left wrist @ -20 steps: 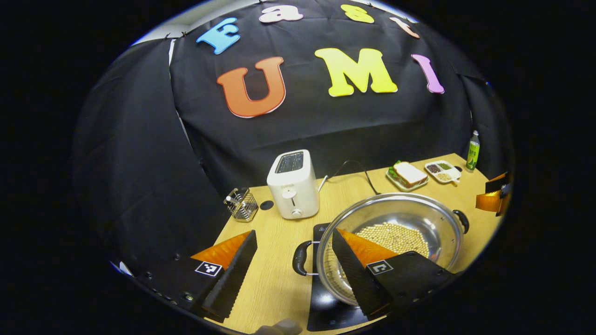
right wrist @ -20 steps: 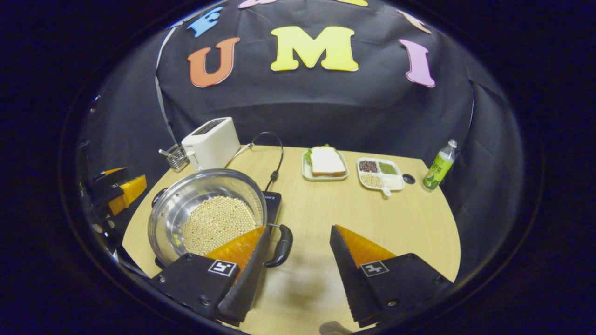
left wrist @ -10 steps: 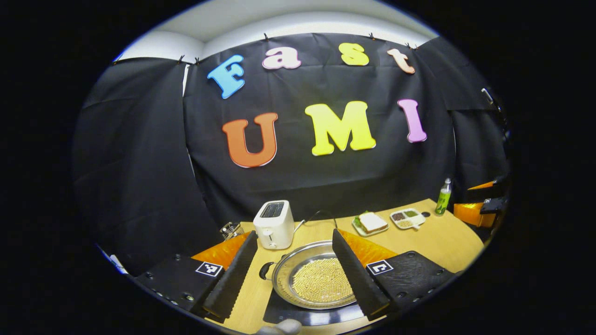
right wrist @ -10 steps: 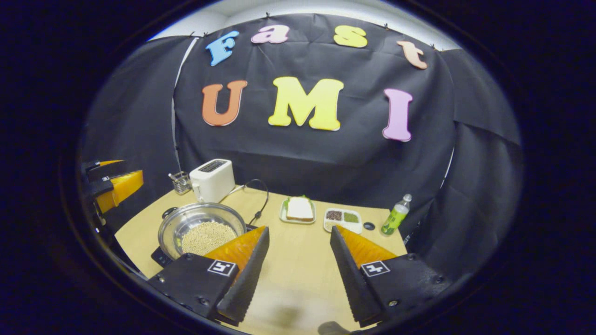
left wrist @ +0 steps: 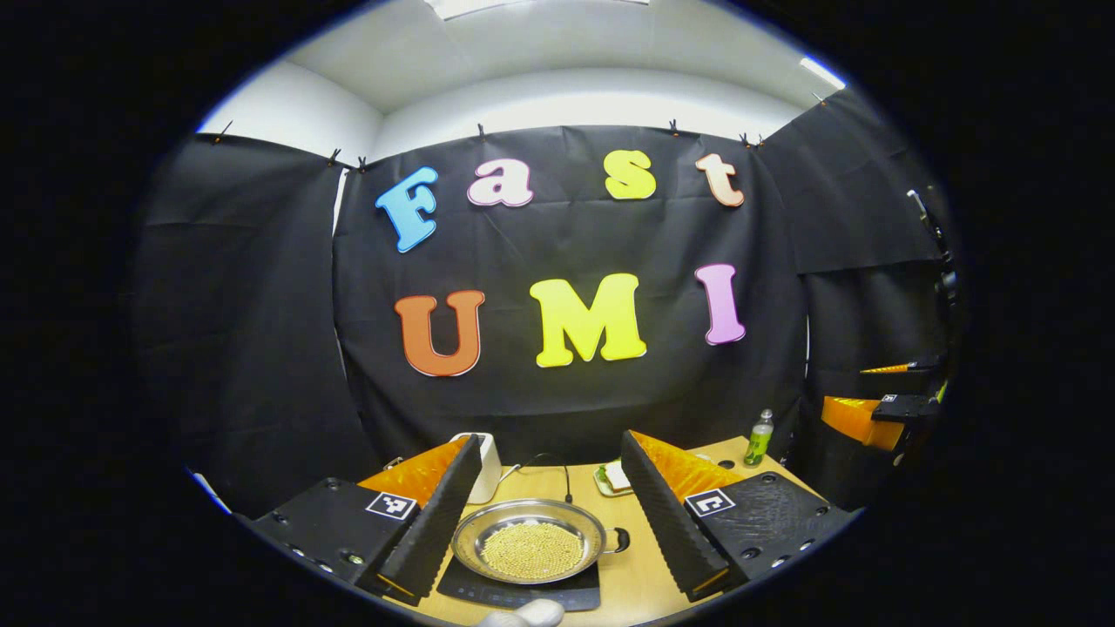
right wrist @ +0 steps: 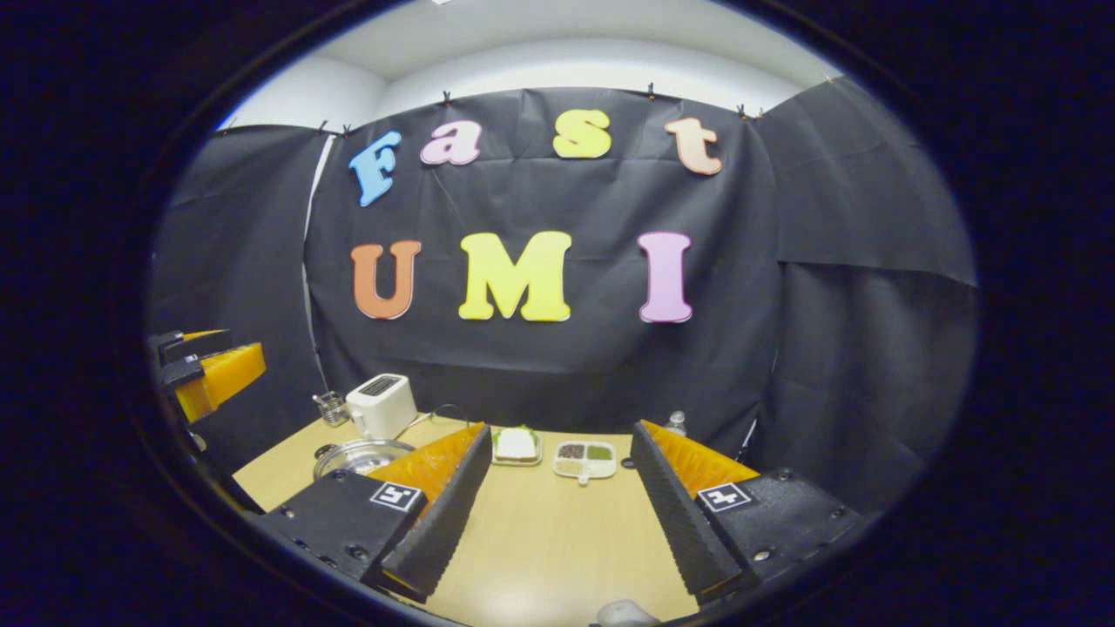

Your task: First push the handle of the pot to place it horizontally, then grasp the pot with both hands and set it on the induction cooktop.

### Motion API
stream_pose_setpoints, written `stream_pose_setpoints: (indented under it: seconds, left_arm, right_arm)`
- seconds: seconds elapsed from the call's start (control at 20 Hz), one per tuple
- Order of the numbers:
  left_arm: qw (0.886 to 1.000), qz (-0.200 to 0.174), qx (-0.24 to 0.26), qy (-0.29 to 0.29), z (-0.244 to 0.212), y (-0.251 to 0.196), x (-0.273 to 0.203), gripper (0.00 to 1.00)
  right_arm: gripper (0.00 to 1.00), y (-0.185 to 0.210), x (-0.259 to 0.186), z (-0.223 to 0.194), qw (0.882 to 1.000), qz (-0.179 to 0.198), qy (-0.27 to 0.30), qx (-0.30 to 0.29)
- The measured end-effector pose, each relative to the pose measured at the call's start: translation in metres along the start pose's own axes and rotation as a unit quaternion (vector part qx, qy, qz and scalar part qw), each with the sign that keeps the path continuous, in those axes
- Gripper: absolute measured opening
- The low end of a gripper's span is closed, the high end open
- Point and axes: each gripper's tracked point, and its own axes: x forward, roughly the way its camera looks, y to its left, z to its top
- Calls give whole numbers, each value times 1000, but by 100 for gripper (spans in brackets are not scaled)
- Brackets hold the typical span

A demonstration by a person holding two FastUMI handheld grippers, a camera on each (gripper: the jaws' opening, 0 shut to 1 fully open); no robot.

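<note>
1. Low centre in the left gripper view, the steel pot (left wrist: 531,550) of beans sits on the induction cooktop (left wrist: 523,595).
2. Left gripper (left wrist: 550,514) spread wide, holding nothing.
3. Right gripper (right wrist: 557,505) likewise spread, above the wooden table (right wrist: 557,549).

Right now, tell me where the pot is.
In the left gripper view the pot sits on the cooktop between the open fingers, with the toaster just behind it.

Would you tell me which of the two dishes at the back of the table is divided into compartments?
The white tray, right of the sandwich plate, is divided: its sections hold different fillings, while the plate carries one sandwich.
</note>
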Motion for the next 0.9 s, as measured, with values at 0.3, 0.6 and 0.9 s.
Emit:
stream_pose_setpoints:
  seconds: [0.3,0.6,0.9]
  left_arm:
    - [1000,-14,-12,-14,23,-43,-17,96]
    - [999,-23,-23,-18,34,-67,-25,96]
    - [999,-16,-22,-22,34,-68,-32,96]
  right_arm:
    - [100,-50,-43,34,999,-34,-34,9]
    - [99,-72,-60,40,998,-37,-42,13]
    - [99,-80,-63,41,997,-45,-56,12]
